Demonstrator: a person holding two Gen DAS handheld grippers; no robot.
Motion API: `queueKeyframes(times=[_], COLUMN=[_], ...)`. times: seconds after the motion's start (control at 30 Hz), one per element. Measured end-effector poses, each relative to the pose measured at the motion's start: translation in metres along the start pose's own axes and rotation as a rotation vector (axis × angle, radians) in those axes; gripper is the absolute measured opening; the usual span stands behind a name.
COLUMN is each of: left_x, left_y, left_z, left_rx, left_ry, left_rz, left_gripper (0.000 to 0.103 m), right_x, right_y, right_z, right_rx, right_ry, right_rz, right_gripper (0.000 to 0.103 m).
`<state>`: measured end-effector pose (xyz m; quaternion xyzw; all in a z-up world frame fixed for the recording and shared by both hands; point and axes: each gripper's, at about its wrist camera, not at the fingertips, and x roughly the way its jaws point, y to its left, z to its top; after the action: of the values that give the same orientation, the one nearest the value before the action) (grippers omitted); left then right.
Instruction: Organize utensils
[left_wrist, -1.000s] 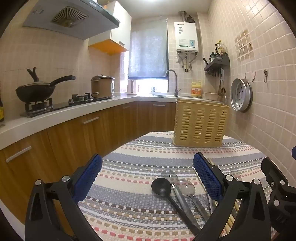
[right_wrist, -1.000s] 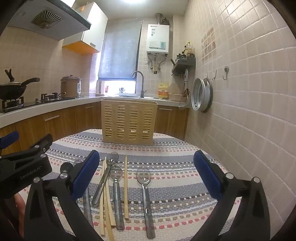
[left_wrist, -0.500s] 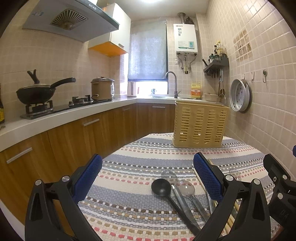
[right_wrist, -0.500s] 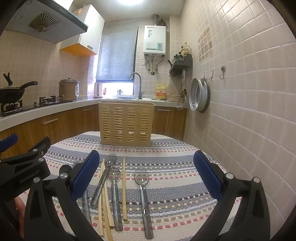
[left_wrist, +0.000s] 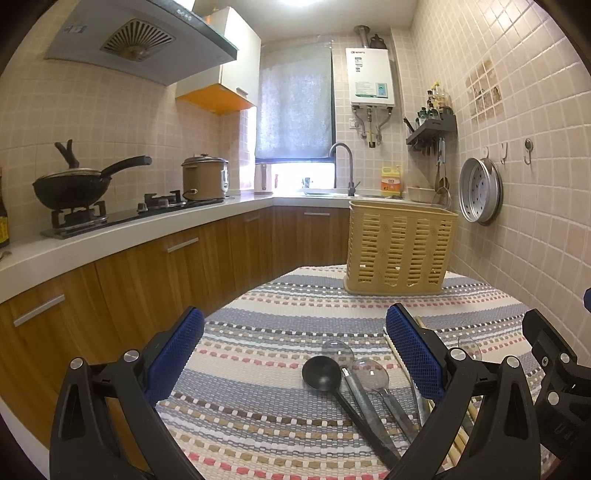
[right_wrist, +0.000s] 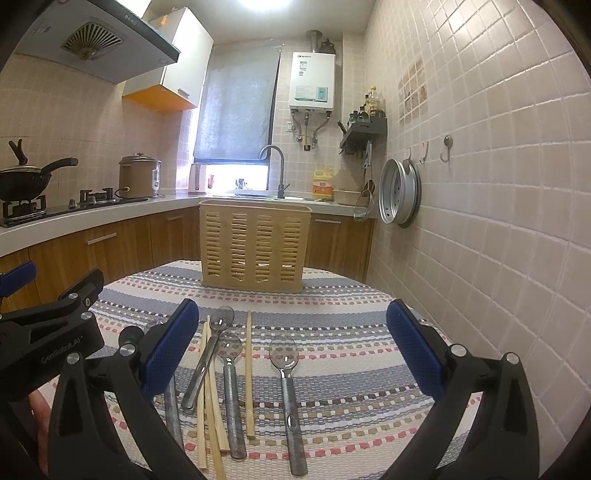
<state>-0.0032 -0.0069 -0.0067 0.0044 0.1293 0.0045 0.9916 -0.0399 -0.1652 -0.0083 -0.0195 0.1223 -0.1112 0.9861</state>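
A tan slotted utensil basket (left_wrist: 399, 251) (right_wrist: 255, 247) stands upright at the far side of the striped cloth. Loose utensils lie nearer: a black ladle (left_wrist: 323, 373), several metal spoons (right_wrist: 286, 373) (left_wrist: 371, 376) and wooden chopsticks (right_wrist: 249, 369). My left gripper (left_wrist: 295, 354) hovers open above the ladle and spoons, nothing between its blue pads. My right gripper (right_wrist: 291, 349) is open too, held over the spoons and chopsticks. The left gripper's body (right_wrist: 48, 332) shows at the left of the right wrist view.
The round table's striped cloth (right_wrist: 343, 317) ends close to a tiled wall (right_wrist: 498, 221) on the right. A steamer tray (right_wrist: 400, 197) hangs there. Wooden cabinets and a counter with a wok (left_wrist: 74, 184) and rice cooker (left_wrist: 205, 177) run along the left.
Both grippers have tilted slightly, so the scene sits a little lower in the views. Nothing on the table has moved and both stay open.
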Motion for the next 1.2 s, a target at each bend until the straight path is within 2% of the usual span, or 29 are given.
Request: queueKeyframes(times=[1.2], left_x=[-0.0017], left_y=[0.0061], left_z=[-0.0002], left_rx=[-0.001], left_ry=[-0.007], left_rz=[0.001], left_gripper=[0.096], right_x=[0.0002], right_y=[0.0039], right_z=[-0.0008], right_rx=[-0.015], right_ry=[0.009], right_rz=[0.003], right_gripper=[0.097])
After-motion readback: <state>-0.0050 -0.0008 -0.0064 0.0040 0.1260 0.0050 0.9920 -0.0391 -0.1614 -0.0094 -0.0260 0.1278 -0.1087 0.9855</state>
